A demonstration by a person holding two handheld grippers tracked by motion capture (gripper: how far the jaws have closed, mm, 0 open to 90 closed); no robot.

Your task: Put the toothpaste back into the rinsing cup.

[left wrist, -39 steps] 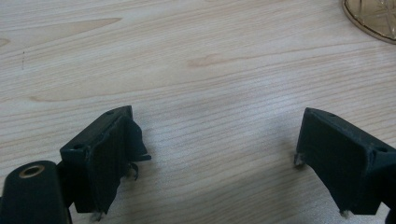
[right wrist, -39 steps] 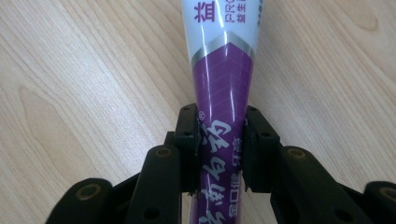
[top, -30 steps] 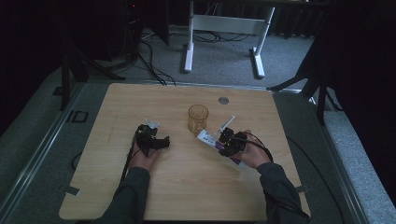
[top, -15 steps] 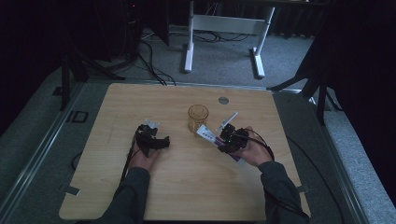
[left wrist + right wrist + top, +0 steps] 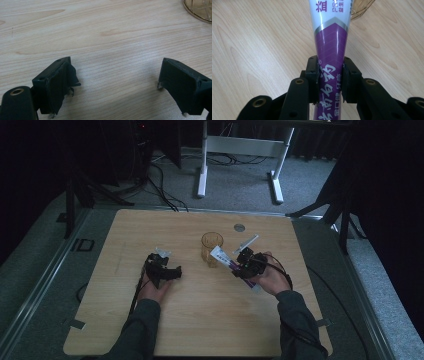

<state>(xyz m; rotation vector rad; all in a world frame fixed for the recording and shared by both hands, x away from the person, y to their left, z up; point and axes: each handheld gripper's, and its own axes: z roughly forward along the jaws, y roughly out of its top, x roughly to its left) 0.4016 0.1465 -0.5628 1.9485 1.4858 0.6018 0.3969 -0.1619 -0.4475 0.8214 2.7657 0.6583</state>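
My right gripper (image 5: 243, 266) is shut on a purple and white toothpaste tube (image 5: 223, 259), right of the table's middle. In the right gripper view the two pads press the tube's (image 5: 331, 37) purple part, and its white end points at an amber glass (image 5: 362, 7). The glass (image 5: 211, 247) stands upright at the centre of the wooden table (image 5: 200, 325), with the tube's end close beside it. My left gripper (image 5: 173, 273) rests left of the glass with its jaws wide apart. In the left gripper view nothing lies between the left gripper's (image 5: 112, 87) jaws, and the glass's base (image 5: 200, 10) shows at top right.
A small round metal disc (image 5: 239, 227) sits in the tabletop behind the glass. Cables trail from both grippers along the forearms. Beyond the table's far edge stands a white frame (image 5: 240, 150) on grey carpet.
My right gripper has shifted slightly up and left with the tube, bringing its white end nearer the glass. The left gripper has stayed put.
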